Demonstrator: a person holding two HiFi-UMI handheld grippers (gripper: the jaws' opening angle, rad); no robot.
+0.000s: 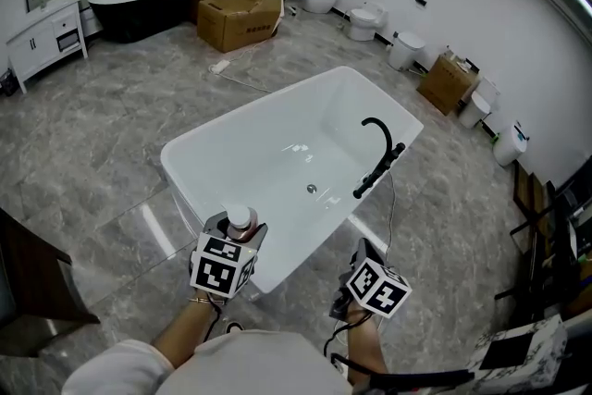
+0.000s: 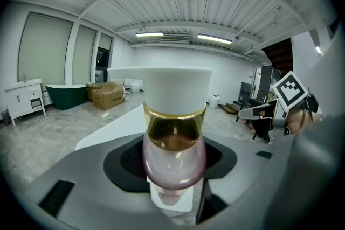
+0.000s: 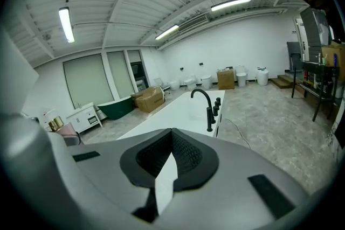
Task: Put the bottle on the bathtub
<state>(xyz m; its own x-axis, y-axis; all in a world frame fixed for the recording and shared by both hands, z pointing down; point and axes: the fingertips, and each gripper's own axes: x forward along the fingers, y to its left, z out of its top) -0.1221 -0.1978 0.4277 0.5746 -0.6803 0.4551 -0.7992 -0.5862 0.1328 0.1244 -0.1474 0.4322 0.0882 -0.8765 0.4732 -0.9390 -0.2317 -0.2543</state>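
Observation:
The bottle (image 1: 241, 217) has a pink body, a gold collar and a white cap. It stands upright between the jaws of my left gripper (image 1: 242, 231), which is shut on it just short of the white bathtub's near corner (image 1: 199, 139). In the left gripper view the bottle (image 2: 175, 132) fills the middle, pressed between the pads, with the tub's rim (image 2: 108, 132) behind it. My right gripper (image 1: 365, 256) hovers beside the tub's near right side. In its own view the right gripper (image 3: 171, 156) is shut and holds nothing. The tub (image 3: 178, 116) stretches ahead.
A black faucet (image 1: 379, 153) rises from the tub's right rim. Cardboard boxes (image 1: 239, 14), a black tub (image 1: 139, 9) and a white cabinet (image 1: 42, 37) stand at the back left. Toilets (image 1: 365, 18) line the far wall. Dark furniture (image 1: 28, 282) is at the left.

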